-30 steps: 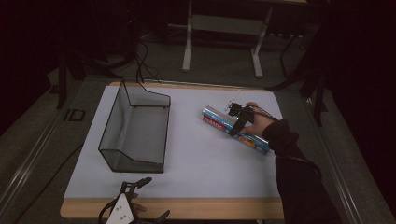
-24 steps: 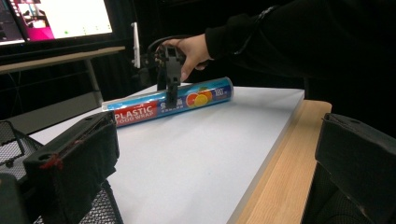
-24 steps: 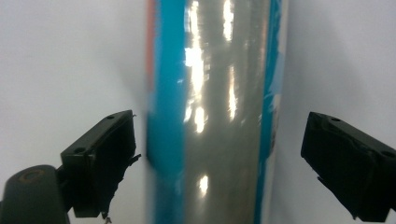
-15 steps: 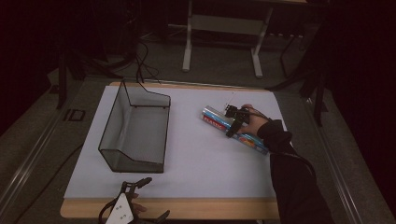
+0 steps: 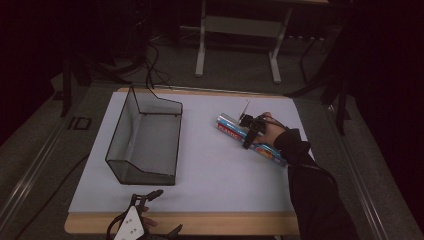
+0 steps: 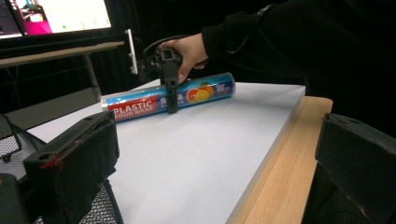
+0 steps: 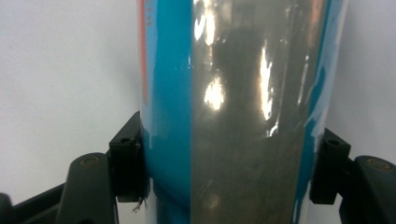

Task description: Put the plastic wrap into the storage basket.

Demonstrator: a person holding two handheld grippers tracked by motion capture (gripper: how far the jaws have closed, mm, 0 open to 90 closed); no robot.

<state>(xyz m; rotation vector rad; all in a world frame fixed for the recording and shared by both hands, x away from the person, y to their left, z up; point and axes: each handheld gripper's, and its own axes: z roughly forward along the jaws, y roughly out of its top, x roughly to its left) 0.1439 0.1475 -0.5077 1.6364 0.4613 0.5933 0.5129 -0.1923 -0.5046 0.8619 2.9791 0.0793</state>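
Note:
A blue roll of plastic wrap (image 5: 226, 125) lies slantwise on the white table top, right of centre. My right gripper (image 5: 248, 135) comes down on its middle, and its two jaws press against the roll's opposite sides (image 7: 233, 93). From the left gripper view the roll (image 6: 135, 105) lies across the far part of the table with the right gripper (image 6: 171, 95) clamped over it. My left gripper (image 5: 166, 211) sits at the table's front edge, open, its jaws wide apart with nothing between them (image 6: 219, 154).
A black wire mesh basket (image 5: 145, 135) stands on the left half of the white table top (image 5: 225, 180), open at the top. A wooden edge (image 5: 225, 222) runs along the front. Table legs and cables sit on the floor behind.
The right hand and its gripper have shifted slightly left and down along the roll. The roll, the basket and the left gripper have stayed in place.

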